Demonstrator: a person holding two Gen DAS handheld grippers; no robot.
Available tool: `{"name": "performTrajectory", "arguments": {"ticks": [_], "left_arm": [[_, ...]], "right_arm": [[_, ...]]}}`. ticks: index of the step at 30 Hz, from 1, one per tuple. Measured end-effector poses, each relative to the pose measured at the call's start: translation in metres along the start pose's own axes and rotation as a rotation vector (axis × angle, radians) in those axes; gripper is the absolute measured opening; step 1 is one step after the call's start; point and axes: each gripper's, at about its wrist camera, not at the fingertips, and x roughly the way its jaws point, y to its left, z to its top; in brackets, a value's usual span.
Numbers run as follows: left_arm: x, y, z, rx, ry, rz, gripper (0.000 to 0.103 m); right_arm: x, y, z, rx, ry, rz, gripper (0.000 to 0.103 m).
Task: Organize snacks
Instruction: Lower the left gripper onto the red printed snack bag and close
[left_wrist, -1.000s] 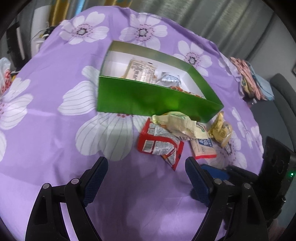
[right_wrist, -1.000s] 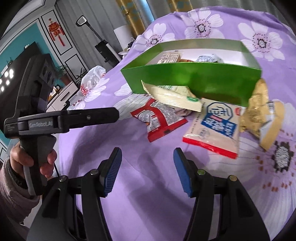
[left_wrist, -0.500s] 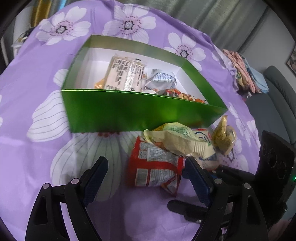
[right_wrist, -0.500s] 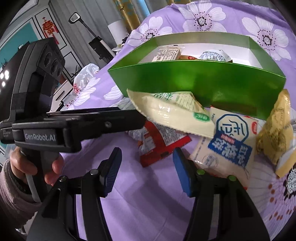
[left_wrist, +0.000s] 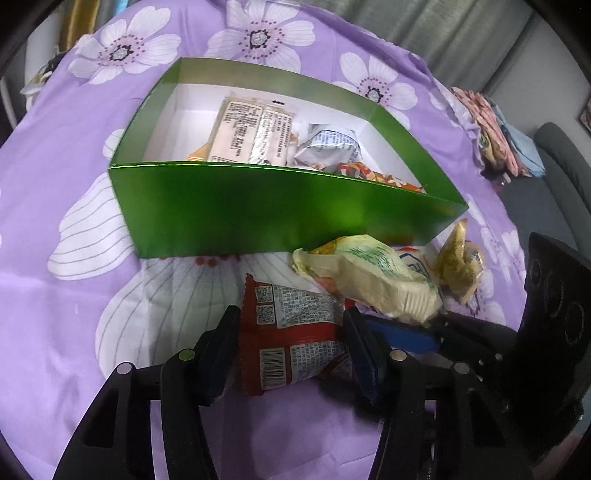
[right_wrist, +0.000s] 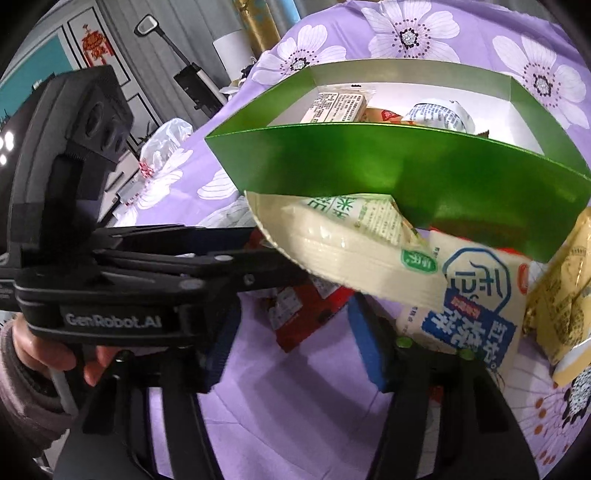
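Left gripper (left_wrist: 290, 341) with fingers (left_wrist: 221, 347) narrowed on either side of the red packet (left_wrist: 291, 332), which lies on the purple cloth (left_wrist: 55, 184) just near of the green box (left_wrist: 280, 210); whether the pads press the packet cannot be told. Right gripper (right_wrist: 295, 332) spread, its fingers (right_wrist: 364, 347) apart above the cloth, holding nothing; the left gripper crosses in front of it from the left. Cream packet (left_wrist: 373, 280) rests on the red packet's right edge and against the box's near wall. Blue-and-white packet (right_wrist: 469, 306) lies right of it, partly under it, and a yellow packet (left_wrist: 460, 264) lies furthest right, by the box's near right corner. Inside the box: a beige packet (left_wrist: 255, 134), a silver packet (left_wrist: 328, 146) and an orange-patterned packet (left_wrist: 373, 175)
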Motion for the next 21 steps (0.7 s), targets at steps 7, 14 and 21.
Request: {"name": "performTrajectory", "arguments": {"ticks": [7, 14, 21], "left_arm": [[-0.001, -0.001, -0.006, -0.004, -0.004, 0.008, 0.056], [-0.016, 0.013, -0.016, -0.080, -0.007, -0.040, 0.054], [-0.044, 0.014, -0.027, -0.124, -0.054, -0.044, 0.054]], "right_arm": [[0.002, -0.007, 0.001, 0.013, 0.010, 0.010, 0.039], [-0.004, -0.001, -0.004, 0.024, -0.014, 0.046, 0.033], [-0.011, 0.018, -0.015, 0.003, -0.027, 0.094, 0.029]]}}
